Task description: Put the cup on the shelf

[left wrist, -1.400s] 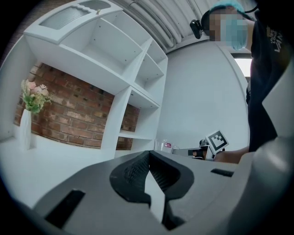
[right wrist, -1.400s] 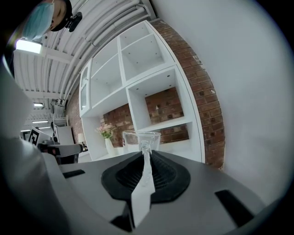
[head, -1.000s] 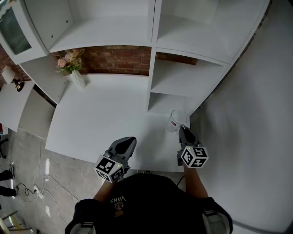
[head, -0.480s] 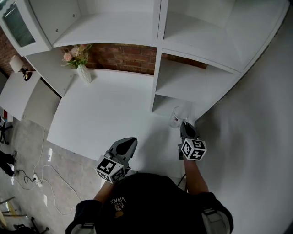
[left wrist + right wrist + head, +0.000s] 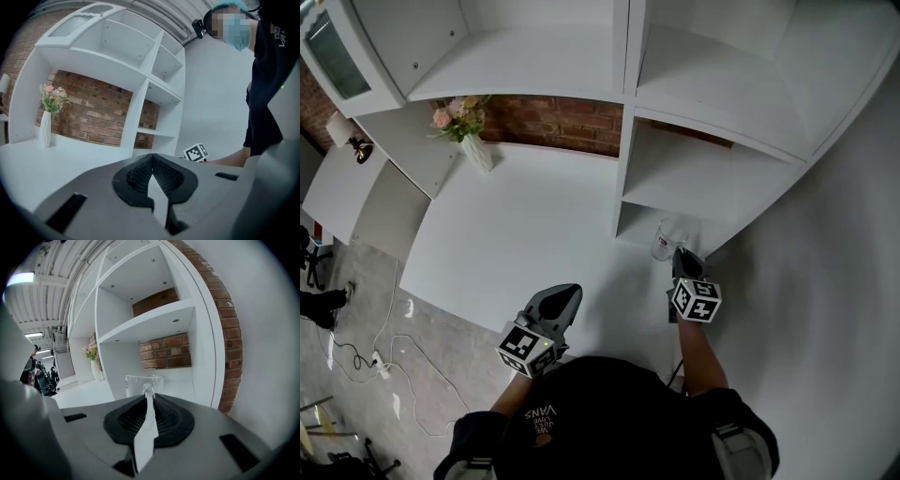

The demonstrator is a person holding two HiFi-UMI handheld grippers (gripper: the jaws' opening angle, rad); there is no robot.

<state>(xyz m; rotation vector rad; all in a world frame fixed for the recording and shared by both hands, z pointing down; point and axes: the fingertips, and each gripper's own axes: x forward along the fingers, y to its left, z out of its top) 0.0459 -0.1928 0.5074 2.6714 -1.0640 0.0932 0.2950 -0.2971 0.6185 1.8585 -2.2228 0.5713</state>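
Note:
A clear glass cup [image 5: 665,241] with a handle hangs at the mouth of the white shelf's [image 5: 698,178] lowest right compartment. My right gripper [image 5: 682,264] is shut on the cup's handle. In the right gripper view the cup [image 5: 140,382] stands upright just beyond the right gripper [image 5: 149,398], with the thin handle pinched between the jaws and the compartment's floor behind it. My left gripper [image 5: 560,302] hovers low over the desk's front edge, shut with nothing in it. In its own view the left gripper [image 5: 151,161] has its jaws meeting at the tip.
A white vase of pink flowers [image 5: 469,131] stands at the back left of the white desk [image 5: 525,225], against the brick wall. The shelf's upright divider [image 5: 623,141] rises left of the cup. A white wall [image 5: 825,309] runs along the right. Cables [image 5: 366,361] lie on the floor at left.
The right gripper has carried the cup a little forward, up to the lowest compartment's opening. The left gripper has stayed where it was.

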